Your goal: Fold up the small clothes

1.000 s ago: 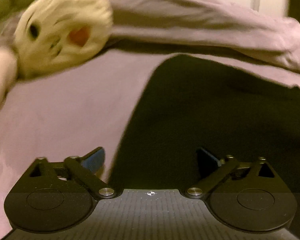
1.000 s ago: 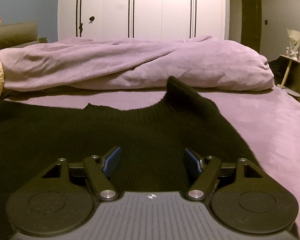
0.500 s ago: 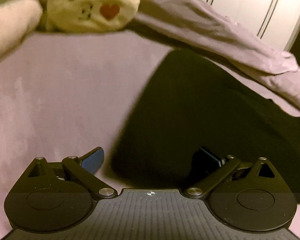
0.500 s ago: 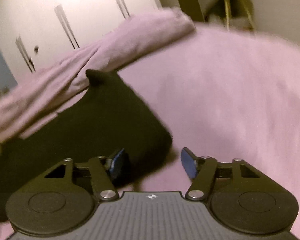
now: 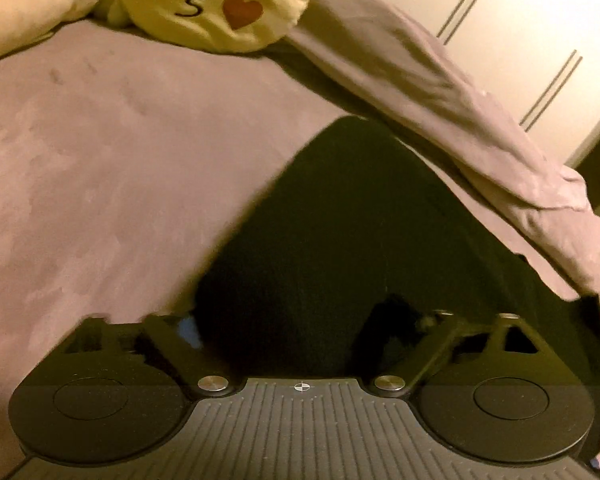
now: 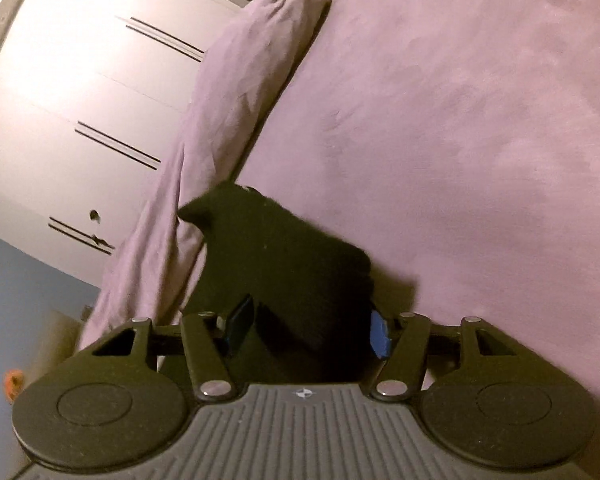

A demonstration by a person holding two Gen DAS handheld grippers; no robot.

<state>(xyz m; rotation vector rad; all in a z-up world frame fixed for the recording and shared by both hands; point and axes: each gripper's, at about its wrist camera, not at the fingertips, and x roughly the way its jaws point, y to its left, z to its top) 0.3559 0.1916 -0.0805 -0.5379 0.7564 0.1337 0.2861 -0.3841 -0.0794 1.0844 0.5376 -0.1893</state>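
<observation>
A black knit garment [image 5: 364,232] lies flat on the purple bed [image 5: 112,168]. In the left wrist view my left gripper [image 5: 292,324] is open, and the garment's near corner lies between its fingers. In the right wrist view my right gripper [image 6: 308,328] is open, and the garment's [image 6: 288,272] other end fills the gap between its blue pads [image 6: 380,334]. I cannot tell whether either gripper touches the cloth.
A rolled purple duvet [image 5: 460,100] lies along the garment's far side; it also shows in the right wrist view [image 6: 228,120]. A yellow emoji pillow [image 5: 216,0] and a cream pillow [image 5: 28,0] sit at the bed's head. White wardrobe doors [image 6: 80,100] stand behind.
Both grippers have swung outward and lowered to opposite ends of the black garment. Cloth now lies between each pair of fingers. Both stay open.
</observation>
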